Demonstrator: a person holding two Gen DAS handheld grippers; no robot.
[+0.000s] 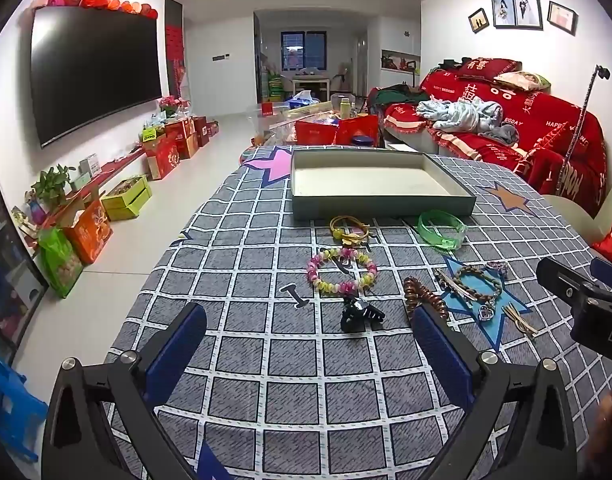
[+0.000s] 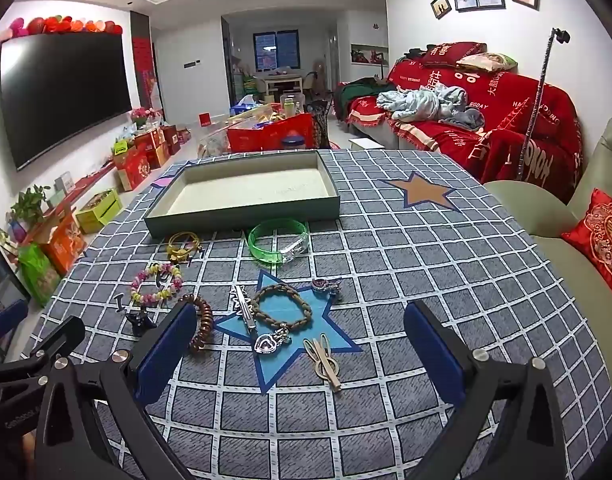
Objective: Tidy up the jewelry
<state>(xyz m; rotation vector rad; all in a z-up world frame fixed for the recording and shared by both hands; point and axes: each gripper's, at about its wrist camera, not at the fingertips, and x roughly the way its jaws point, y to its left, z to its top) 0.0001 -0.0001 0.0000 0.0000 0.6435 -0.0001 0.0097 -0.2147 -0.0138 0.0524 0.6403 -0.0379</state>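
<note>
Both the left gripper (image 1: pixel 310 344) and right gripper (image 2: pixel 299 344) are held spread wide, grasping nothing, above the near edge of the checked tablecloth (image 2: pixel 426 280), where the jewelry, including a beaded bracelet (image 1: pixel 342 271) and green bangle (image 2: pixel 279 238), is scattered mid-cloth before the shallow tray (image 2: pixel 241 210) set toward the far edge.

Matt woven tablecloth (image 2: pixel 386 264); glossy translucent green plastic bangle (image 2: pixel 277 240).
</note>
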